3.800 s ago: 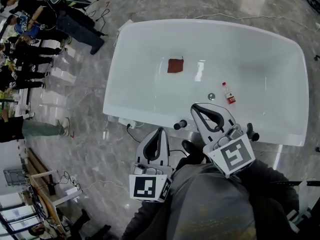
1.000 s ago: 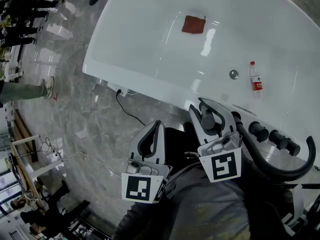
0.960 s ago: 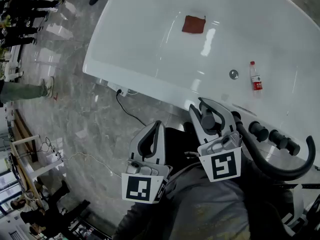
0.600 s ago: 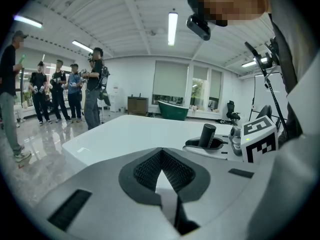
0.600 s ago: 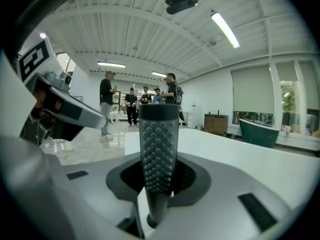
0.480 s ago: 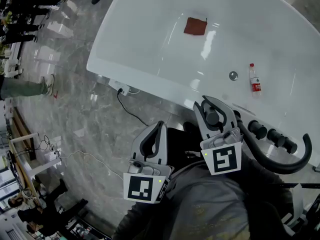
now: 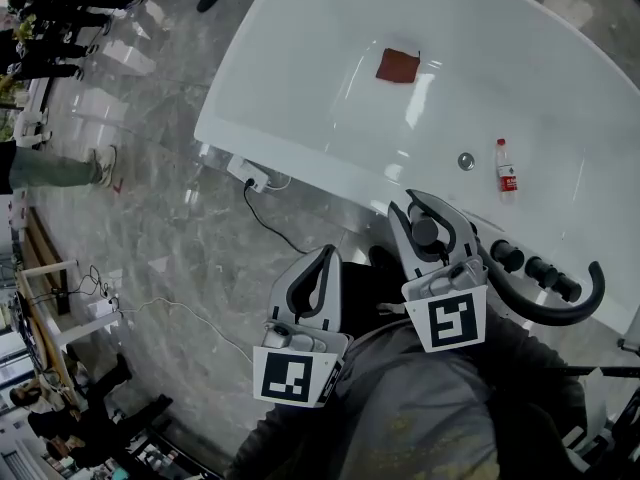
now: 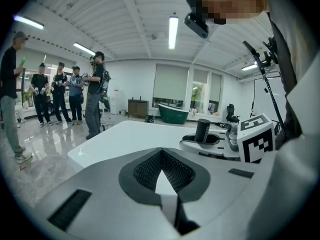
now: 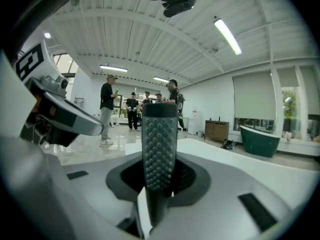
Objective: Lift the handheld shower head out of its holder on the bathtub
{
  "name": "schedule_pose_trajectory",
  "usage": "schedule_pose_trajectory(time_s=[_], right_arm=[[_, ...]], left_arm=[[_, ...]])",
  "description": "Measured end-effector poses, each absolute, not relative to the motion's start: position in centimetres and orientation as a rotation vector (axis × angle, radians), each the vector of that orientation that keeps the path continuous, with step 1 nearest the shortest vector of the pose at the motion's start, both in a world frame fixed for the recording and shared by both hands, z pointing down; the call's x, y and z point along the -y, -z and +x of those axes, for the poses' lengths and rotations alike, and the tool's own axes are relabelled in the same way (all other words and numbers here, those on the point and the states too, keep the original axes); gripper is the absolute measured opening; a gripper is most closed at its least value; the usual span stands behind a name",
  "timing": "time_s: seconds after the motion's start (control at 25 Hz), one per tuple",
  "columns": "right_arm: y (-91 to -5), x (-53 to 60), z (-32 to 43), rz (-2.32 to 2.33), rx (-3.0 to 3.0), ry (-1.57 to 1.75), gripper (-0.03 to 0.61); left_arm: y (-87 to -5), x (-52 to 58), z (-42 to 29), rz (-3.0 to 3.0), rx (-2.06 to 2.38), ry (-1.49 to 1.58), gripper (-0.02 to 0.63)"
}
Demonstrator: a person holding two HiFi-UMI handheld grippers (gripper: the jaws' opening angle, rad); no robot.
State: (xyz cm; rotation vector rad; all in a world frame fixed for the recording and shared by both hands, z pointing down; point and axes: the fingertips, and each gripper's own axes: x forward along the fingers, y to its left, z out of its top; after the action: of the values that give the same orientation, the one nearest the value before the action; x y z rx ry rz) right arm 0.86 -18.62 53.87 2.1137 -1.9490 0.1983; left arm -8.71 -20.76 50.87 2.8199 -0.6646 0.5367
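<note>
My right gripper (image 7: 428,216) is shut on the black handheld shower head (image 7: 427,234), which stands upright between the jaws above the bathtub rim (image 7: 300,158). In the right gripper view the shower head (image 9: 159,154) shows its dotted face, held low down by the right gripper (image 9: 159,184). Its black hose (image 7: 560,314) curves away to the right past the black tap knobs (image 7: 506,257). My left gripper (image 7: 318,268) hangs beside the tub over the floor, shut and empty; the left gripper (image 8: 161,159) has its tips together.
Inside the white tub lie a red cloth (image 7: 398,65), a small bottle (image 7: 504,174) and the drain (image 7: 466,161). A cable and socket (image 7: 250,173) sit on the marble floor at the tub's side. Several people (image 7: 40,28) stand at the far left.
Both grippers have risen a little, and the shower head has risen with the right one. The hose loop has shifted with it. The left gripper stays shut and empty.
</note>
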Motion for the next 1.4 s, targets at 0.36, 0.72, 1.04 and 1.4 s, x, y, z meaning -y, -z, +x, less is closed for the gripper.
schedule_pose_trajectory(time_s=[0.36,0.72,1.04,1.4], right_arm=[[-48.6,19.2,0.5,2.109,1.981,-0.181,0.098],[-45.4,20.0,0.3,2.099,2.003,-0.189,0.098],[-40.3,20.5,0.2,2.094,2.022,-0.163,0.098],[-37.2,20.0,0.2,2.083,2.046,-0.135,0.098]], left_arm=[[-46.0,21.1,-9.1,2.821,0.687,-0.497,0.002],[-43.0,21.7,-9.0,2.815,0.689,-0.486,0.002],[-38.3,22.4,-9.1,2.828,0.697,-0.474,0.002],[-35.5,21.6,-8.6,2.845,0.702,-0.439,0.002]])
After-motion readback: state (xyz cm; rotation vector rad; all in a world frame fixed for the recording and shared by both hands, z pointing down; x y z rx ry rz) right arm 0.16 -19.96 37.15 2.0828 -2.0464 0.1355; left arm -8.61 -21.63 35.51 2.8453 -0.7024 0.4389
